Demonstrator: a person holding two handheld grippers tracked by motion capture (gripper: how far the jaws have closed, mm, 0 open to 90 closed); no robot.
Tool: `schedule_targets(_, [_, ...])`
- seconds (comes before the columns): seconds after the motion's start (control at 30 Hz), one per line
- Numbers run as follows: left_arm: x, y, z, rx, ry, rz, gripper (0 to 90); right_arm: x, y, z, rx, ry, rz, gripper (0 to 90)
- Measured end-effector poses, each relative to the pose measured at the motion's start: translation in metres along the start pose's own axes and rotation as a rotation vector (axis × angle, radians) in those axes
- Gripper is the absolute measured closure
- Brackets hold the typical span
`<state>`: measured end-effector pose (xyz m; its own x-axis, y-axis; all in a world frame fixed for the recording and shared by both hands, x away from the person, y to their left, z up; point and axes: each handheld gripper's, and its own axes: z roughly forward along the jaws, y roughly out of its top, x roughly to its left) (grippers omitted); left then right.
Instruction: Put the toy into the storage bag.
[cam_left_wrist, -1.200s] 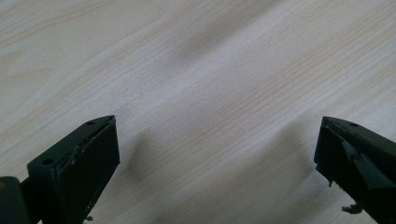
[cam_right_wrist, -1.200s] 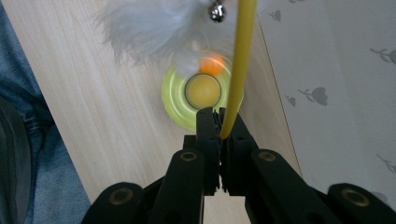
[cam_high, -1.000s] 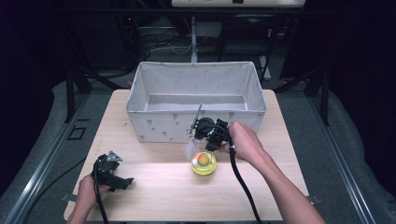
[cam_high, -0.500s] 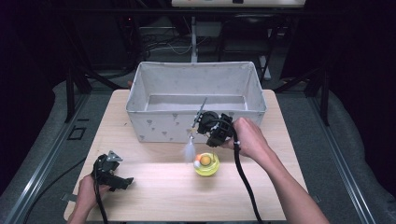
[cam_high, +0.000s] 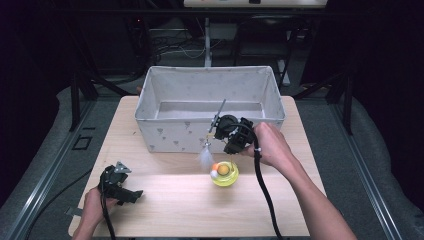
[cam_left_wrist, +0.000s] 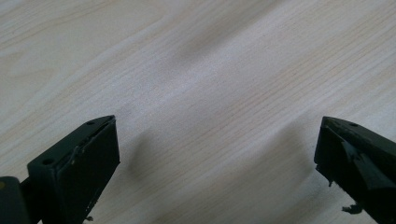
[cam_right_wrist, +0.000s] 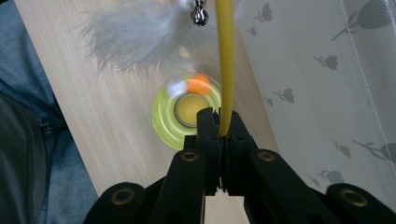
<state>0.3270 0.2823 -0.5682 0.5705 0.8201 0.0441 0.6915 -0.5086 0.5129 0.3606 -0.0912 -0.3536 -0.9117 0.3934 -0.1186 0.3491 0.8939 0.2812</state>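
My right gripper (cam_high: 219, 129) (cam_right_wrist: 219, 122) is shut on the thin yellow stick (cam_right_wrist: 226, 65) of a feather wand (cam_high: 216, 122). The wand's white feather (cam_high: 205, 157) (cam_right_wrist: 135, 30) and small bell (cam_right_wrist: 201, 16) hang at its lower end, just above the table. Below and beside the feather, a round yellow-green toy (cam_high: 225, 173) (cam_right_wrist: 187, 112) with an orange and a white ball lies on the wood. The gripper hovers in front of the white fabric bin (cam_high: 170, 135). My left gripper (cam_high: 132, 192) (cam_left_wrist: 217, 140) rests low at the table's front left, open, with bare wood between its jaws.
The bin's patterned front wall (cam_right_wrist: 322, 84) stands close to the right gripper, and its inside looks bare. The wooden table (cam_high: 165, 205) has free room along the front. Dark floor and metal stands surround the table.
The right hand has risen and shifted toward the bin with the wand, lifting the feather away from the yellow toy. The left gripper has stayed where it was.
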Motion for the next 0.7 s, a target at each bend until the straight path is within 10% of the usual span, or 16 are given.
schedule_targets(0.7, [0.0,0.0,0.001,0.0,0.002,0.0,0.2,-0.008,-0.003,-0.022,-0.014,0.008,0.025,88.6])
